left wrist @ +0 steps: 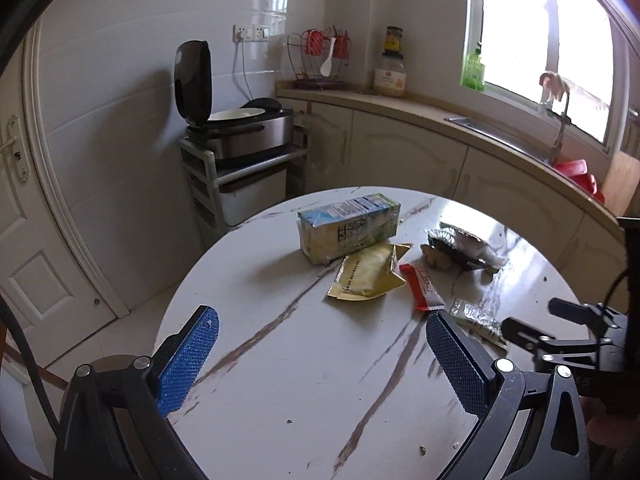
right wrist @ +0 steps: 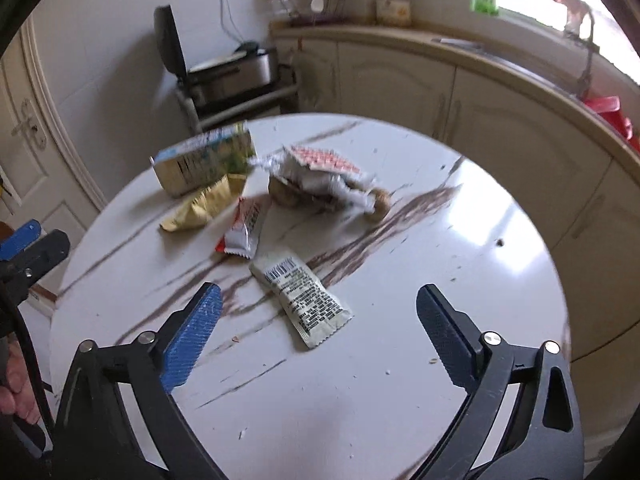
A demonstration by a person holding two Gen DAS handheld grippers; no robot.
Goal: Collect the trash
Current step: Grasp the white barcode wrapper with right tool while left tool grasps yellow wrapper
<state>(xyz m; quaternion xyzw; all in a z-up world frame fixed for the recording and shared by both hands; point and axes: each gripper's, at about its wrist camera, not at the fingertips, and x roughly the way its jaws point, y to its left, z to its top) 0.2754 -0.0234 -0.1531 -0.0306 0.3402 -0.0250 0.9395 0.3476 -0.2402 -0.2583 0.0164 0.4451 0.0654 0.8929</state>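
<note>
Nearest, both the left gripper [left wrist: 322, 354] and right gripper [right wrist: 320, 332] hang over the table [right wrist: 400, 380] with jaws wide apart, empty. Just beyond the right one lies a white sachet [right wrist: 304, 298]. Farther, toward the far edge: red wrapper [right wrist: 245, 229], yellow packet [right wrist: 204, 204], crumpled foil [right wrist: 320, 182] and carton [right wrist: 204, 162].

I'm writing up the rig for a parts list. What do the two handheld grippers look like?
Both look alike: the left gripper and right gripper have black angular linkage frames with silver rivets. On each, one finger carries a bright blue cross-hatched pad, the other a dark pad. A black cable runs beside the left one.
</note>
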